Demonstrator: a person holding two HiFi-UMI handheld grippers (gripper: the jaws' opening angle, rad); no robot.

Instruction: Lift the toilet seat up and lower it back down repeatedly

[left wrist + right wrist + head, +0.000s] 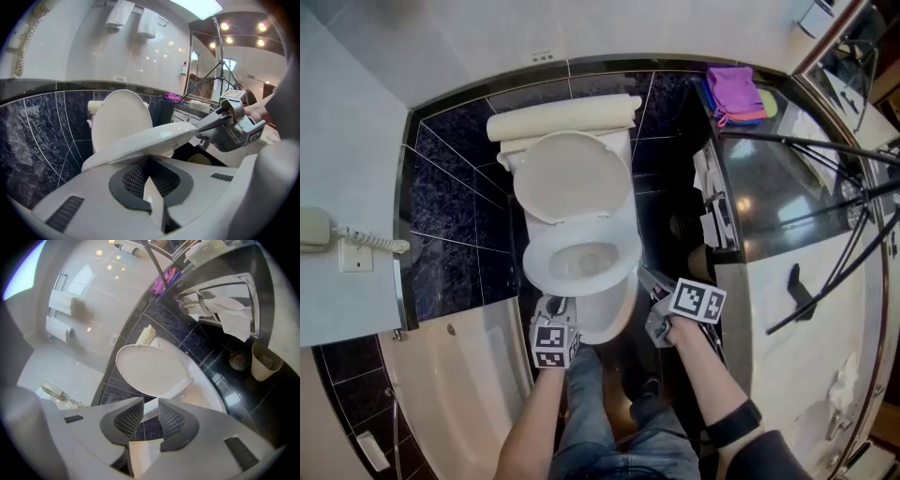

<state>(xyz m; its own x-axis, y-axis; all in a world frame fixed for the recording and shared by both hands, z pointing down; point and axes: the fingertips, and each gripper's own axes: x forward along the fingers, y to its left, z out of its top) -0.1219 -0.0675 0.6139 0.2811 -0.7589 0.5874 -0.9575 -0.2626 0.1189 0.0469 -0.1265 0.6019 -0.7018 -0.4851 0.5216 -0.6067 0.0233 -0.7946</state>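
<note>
Person's blue-jeaned legs (pixel 595 422) and both forearms sit nearest, reaching forward and down to the toilet front. Left gripper (pixel 555 309), grey with a marker cube, is angled down at the front-left rim. In its own view the dark mesh pads (pixel 136 178) are closed on the rim of the white plastic toilet seat (pixel 154 138). Right gripper (pixel 645 278) is on the front-right rim, also pointing down. In its view the seat (pixel 171 392) runs edge-on out from between the pads; jaws are part-way in and look clamped on that rim, with a sliver of gap lower down. Seat is tilted, front raised off the white ceramic bowl (pixel 605 319), hinged at the back, well short of upright. Behind it the white oval lid (pixel 572 176) stands up against the cream tank top (pixel 562 117) and the dark blue tiled wall (pixel 455 197). Step reads as the lift stroke of a cycle, seat part-raised. Next move calls for both hands to swing the rim up and back round the hinge and stop before it knocks the lid, with a grip that lets the rim pivot. Cream wall phone (pixel 314 230) at far left and purple cloths (pixel 736 92) at far right are not involved
</note>
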